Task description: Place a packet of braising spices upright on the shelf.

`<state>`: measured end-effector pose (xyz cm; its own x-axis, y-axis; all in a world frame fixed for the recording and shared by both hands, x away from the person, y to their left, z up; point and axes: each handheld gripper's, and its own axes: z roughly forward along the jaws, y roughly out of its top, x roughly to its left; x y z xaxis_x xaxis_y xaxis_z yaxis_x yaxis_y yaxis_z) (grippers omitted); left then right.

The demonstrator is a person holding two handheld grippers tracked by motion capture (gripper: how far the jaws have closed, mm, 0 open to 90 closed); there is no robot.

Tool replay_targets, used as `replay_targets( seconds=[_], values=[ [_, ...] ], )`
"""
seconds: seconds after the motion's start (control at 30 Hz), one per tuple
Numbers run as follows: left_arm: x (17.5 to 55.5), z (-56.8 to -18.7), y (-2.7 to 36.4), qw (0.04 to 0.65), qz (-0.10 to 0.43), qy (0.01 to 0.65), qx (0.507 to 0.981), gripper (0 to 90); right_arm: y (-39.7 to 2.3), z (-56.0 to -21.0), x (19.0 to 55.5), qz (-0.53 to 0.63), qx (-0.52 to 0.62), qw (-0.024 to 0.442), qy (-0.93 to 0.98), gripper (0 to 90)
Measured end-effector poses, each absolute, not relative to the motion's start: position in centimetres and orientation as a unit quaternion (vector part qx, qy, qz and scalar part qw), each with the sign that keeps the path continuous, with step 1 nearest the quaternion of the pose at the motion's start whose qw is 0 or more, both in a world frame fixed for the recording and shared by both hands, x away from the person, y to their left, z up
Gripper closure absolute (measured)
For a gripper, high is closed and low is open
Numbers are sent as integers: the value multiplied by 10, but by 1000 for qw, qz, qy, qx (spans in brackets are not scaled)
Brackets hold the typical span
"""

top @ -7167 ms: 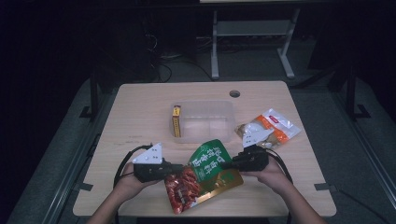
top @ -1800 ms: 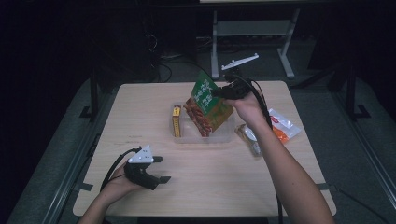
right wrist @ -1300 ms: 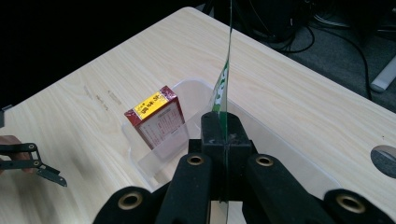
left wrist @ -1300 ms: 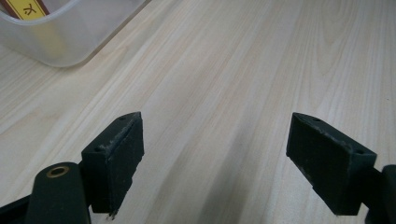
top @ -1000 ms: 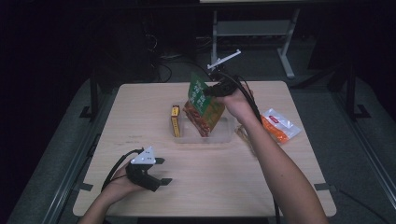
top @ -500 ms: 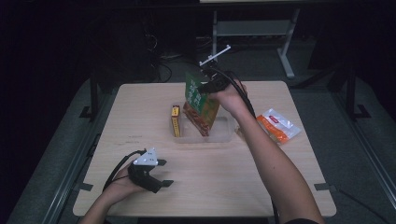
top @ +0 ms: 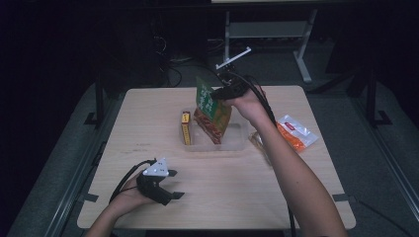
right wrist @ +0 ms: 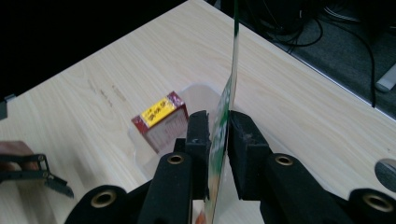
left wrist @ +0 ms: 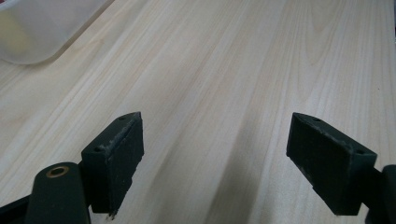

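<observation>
One green snack bag (right wrist: 223, 122) upright between right gripper's (right wrist: 218, 126) barely loosened jaws, over the tub (top: 237, 141).

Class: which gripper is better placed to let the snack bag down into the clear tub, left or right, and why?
Right. The right gripper holds the snack bag by its top edge directly over the tub, and its jaws have just been opening. The left gripper lies open on the table, far from the tub.
</observation>
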<state>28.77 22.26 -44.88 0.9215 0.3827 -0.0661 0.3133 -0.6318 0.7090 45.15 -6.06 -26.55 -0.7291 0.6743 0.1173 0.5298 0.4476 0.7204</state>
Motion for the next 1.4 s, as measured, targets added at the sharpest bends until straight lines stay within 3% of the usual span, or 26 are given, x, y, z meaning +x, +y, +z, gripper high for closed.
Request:
replay_targets(
  seconds=[0.2, 0.6, 0.73, 0.97, 1.1, 1.4],
  values=[
    [289, -450, 222, 379, 46, 191, 904, 185, -75, -269, 445, 381, 348, 103, 851, 894],
    [288, -450, 223, 374, 45, 189, 907, 185, -62, -263, 450, 370, 342, 111, 856, 895],
    [287, -451, 221, 378, 43, 191, 905, 184, -65, -264, 448, 379, 342, 110, 853, 782],
    [289, -450, 221, 376, 46, 190, 906, 158, -78, -260, 437, 401, 340, 128, 841, 442],
    [289, -448, 222, 377, 48, 197, 904, 137, -90, -258, 425, 413, 327, 151, 836, 293],
    [292, -447, 224, 372, 51, 212, 902, 130, -124, -270, 402, 434, 329, 158, 824, 259]
  ],
)
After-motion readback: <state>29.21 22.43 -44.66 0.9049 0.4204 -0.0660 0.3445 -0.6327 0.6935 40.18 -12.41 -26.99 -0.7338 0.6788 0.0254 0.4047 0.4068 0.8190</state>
